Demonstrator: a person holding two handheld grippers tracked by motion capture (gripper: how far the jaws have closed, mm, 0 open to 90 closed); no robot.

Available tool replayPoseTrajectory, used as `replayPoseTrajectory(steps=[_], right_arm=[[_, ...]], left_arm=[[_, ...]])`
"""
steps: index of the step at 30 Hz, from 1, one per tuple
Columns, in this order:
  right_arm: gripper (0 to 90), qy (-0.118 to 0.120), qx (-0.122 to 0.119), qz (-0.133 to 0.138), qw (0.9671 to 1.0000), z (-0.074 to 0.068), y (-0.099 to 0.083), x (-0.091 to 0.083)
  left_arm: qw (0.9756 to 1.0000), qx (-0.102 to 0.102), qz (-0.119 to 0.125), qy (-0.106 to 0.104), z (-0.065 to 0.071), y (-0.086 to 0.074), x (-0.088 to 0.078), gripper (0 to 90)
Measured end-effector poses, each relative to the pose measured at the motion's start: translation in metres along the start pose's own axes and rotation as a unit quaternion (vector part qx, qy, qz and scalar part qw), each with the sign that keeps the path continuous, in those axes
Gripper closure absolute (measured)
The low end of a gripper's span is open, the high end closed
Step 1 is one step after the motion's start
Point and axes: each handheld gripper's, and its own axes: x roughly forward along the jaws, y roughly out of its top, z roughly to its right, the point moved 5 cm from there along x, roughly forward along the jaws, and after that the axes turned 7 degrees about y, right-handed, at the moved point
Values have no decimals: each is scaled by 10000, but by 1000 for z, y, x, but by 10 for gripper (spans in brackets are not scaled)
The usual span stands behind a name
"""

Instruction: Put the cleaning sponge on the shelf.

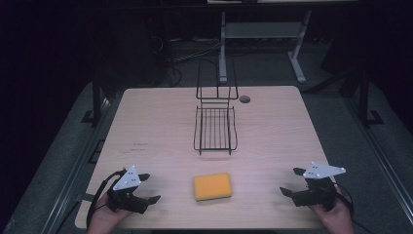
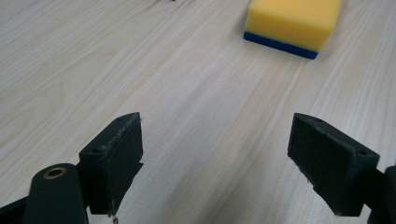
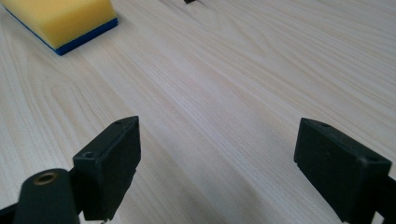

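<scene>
A yellow sponge [image 1: 213, 187] with a blue underside lies flat on the wooden table [image 1: 160, 122], near the front edge at the middle. In the left gripper view the sponge [image 2: 293, 24] is at the upper right; in the right gripper view the sponge [image 3: 58, 18] is at the upper left. A black wire rack [image 1: 215, 124] stands behind it toward the table's far side. My left gripper [image 1: 149, 188] rests at the front left, open, jaws wide apart over bare wood. My right gripper [image 1: 291, 181] sits at the front right, open as well, nothing between its jaws.
A round cable hole [image 1: 244, 99] is in the table near the far edge, right of the rack. Beyond the table stand a white desk frame [image 1: 263, 34] and dark floor with cables. The person's hands hold both grippers at the front edge.
</scene>
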Motion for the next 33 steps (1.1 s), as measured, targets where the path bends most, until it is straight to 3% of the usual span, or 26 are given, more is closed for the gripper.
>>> replayPoseTrajectory(steps=[17,33], right_arm=[[140,79,96,-106,9999,0,0,7],[140,69,26,-258,9996,-4,1,14]], left_arm=[[9999,-13,-1,-103,-2,-2,1,174],[9996,196,160,-160,2,15,-9,175]])
